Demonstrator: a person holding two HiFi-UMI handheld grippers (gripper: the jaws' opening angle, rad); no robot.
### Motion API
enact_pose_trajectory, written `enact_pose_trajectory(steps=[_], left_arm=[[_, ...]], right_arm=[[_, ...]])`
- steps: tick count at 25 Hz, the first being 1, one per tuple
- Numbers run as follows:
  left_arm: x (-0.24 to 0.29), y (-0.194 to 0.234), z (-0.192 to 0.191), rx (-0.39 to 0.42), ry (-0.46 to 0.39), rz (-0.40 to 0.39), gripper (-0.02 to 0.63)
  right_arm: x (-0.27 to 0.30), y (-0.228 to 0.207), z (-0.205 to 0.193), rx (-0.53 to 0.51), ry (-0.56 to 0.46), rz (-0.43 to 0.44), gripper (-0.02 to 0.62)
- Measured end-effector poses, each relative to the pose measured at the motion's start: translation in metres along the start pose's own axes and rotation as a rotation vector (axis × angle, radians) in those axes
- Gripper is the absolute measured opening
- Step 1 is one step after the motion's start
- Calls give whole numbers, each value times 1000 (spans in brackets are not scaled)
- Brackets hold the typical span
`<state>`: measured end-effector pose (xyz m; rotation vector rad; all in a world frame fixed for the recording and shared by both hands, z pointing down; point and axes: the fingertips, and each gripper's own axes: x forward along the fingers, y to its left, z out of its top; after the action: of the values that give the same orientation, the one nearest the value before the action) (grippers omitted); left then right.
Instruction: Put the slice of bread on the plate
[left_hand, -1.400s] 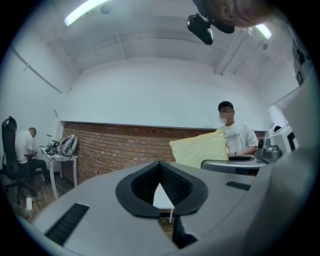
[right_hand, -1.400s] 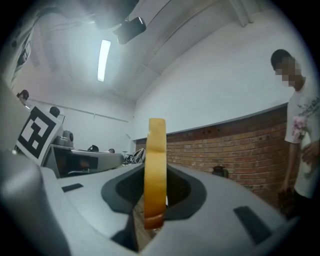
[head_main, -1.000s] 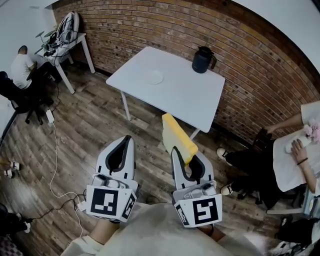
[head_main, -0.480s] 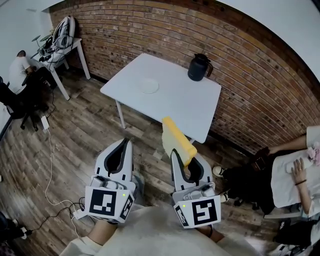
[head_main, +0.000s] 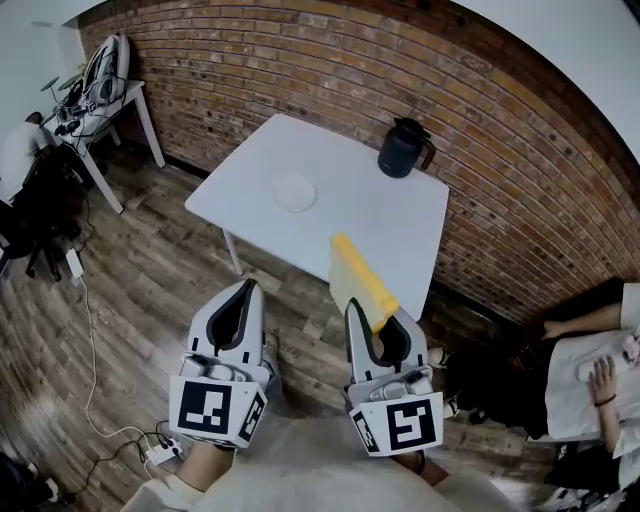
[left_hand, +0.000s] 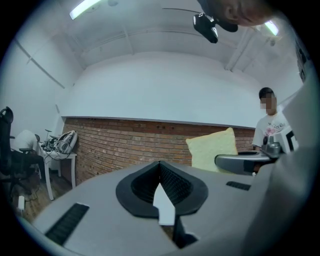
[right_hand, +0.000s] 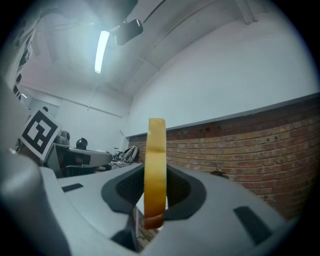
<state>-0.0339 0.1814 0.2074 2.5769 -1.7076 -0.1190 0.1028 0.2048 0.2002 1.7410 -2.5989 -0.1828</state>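
A yellow slice of bread (head_main: 358, 283) stands on edge, pinched between the jaws of my right gripper (head_main: 375, 316), which is shut on its lower part. In the right gripper view the slice (right_hand: 156, 170) shows edge-on, rising above the pads. A small white plate (head_main: 295, 192) lies on the white table (head_main: 370, 215) ahead, well beyond both grippers. My left gripper (head_main: 249, 287) is held beside the right one over the wooden floor, its tips together with nothing between them. The left gripper view shows the bread (left_hand: 212, 149) off to its right.
A black kettle (head_main: 403, 148) stands at the table's far right corner, close to the brick wall (head_main: 300, 70). A desk with a backpack (head_main: 105, 75) sits at the far left. A seated person (head_main: 590, 350) is at the right. A cable (head_main: 90, 340) trails over the floor.
Both grippers have advanced together toward the white table, which now lies closer and more centred. The bread stays gripped in the right gripper. The jaws have not changed.
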Motion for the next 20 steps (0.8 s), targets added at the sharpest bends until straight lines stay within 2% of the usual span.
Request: enact_pose_trajectory(steps=[8, 14, 20], left_arm=[[122, 71, 20, 0, 33, -52, 11], [205, 109, 18, -5, 70, -122, 11], [265, 146, 12, -5, 90, -166, 11]], right_arm=[[131, -26, 7, 25, 42, -36, 92], [218, -46, 0, 22, 69, -78, 92], [282, -61, -5, 17, 79, -119, 92]])
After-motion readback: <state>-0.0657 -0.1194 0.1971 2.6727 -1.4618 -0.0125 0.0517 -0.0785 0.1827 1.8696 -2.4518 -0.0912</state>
